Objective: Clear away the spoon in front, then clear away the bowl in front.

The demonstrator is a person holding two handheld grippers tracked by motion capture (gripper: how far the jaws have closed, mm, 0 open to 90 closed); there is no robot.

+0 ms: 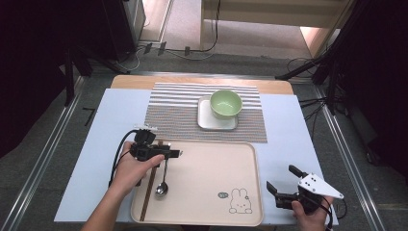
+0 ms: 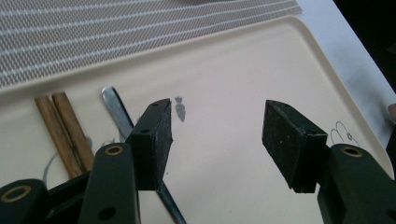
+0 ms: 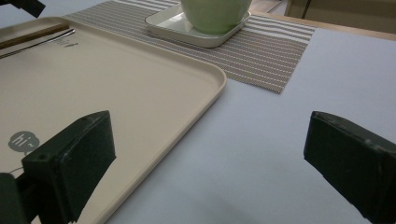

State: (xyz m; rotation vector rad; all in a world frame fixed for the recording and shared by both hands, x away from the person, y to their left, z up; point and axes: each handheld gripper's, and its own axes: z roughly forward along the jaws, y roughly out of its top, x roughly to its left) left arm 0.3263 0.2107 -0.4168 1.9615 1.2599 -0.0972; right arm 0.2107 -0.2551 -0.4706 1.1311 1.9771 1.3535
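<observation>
Cream plastic tray (image 1: pixel 211 178) with a rabbit print, lying on the pale blue worktop (image 1: pixel 106 144) just before the grey striped woven placemat (image 1: pixel 173 113). Metal spoon (image 1: pixel 162 185) and pair of brown wooden chopsticks (image 1: pixel 148 190) lying side by side along the tray's left edge, bowl of the spoon toward the person. Left tool (image 1: pixel 177 154) held over the handle end of the spoon, jaws apart, nothing between them; left jaw just above the spoon handle (image 2: pixel 117 114) in the left gripper view. Right tool (image 1: pixel 284 180) off the tray's right edge over bare worktop, jaws wide apart, empty. Light green round bowl (image 1: pixel 225 103) standing on a white square plate (image 1: pixel 207 120) on the placemat, well apart from both tools.
</observation>
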